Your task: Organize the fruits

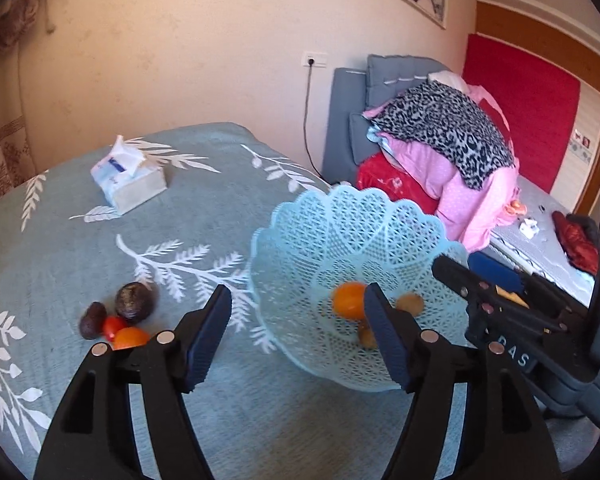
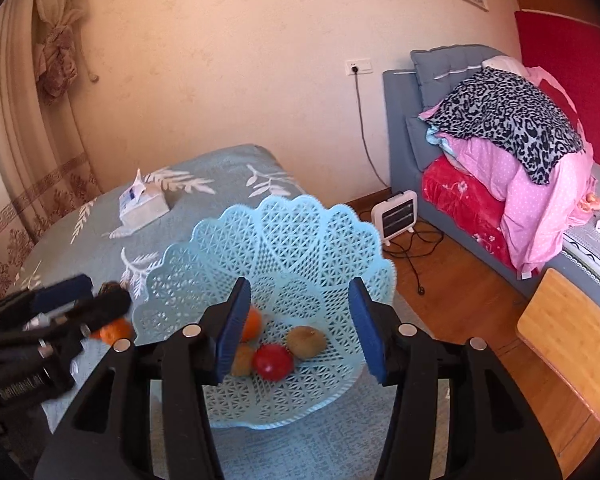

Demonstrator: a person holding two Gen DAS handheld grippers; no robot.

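left gripper (image 1: pixel 300 332): fingers were spread wide, holding nothing
right gripper (image 2: pixel 296 328): fingers apart over the basket, empty too
basket (image 2: pixel 260 240): sat at the surface's near right edge with an orange (image 2: pixel 253 324), tomato (image 2: pixel 273 361) and two kiwis (image 2: pixel 306 342)
pile (image 1: pixel 118 316): a few fruits remained left of the basket
room: plenty of cloth beyond, tissue box (image 1: pixel 130 178) far back

orange (image 2: pixel 252 324) half hidden (behind fingers (image 2: pixel 234 330))
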